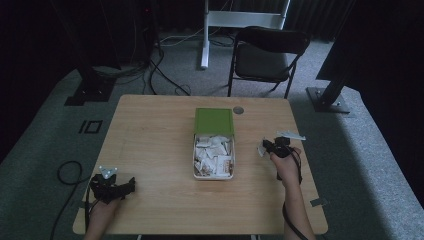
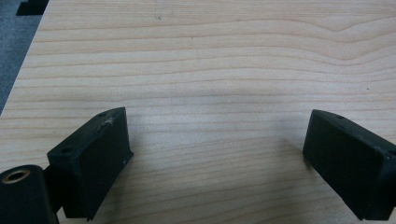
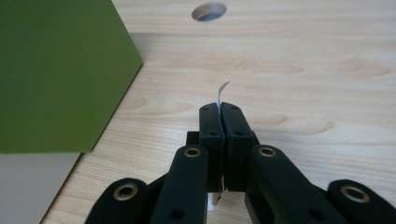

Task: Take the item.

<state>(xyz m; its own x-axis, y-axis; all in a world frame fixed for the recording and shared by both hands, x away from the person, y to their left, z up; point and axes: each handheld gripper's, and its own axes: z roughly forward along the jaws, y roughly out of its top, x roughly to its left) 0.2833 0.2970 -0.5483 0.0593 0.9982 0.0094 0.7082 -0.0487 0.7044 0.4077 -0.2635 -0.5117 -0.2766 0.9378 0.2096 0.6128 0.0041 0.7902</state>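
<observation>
L gripper [image 2: 217, 154]: your jaws spread wide, nothing between, over bare table [image 2: 210, 70].
R gripper [image 3: 219, 108]: your jaws clamp a white packet [image 3: 221, 93].

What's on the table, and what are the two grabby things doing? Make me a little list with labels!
table: light wood, round hole near far edge
box: white tray full of small white packets, green lid at its far end
left gripper: open, holding nothing, low at the near left corner
right gripper: shut on a thin white packet, right of the box
loose packet: on the table beyond the right gripper
</observation>
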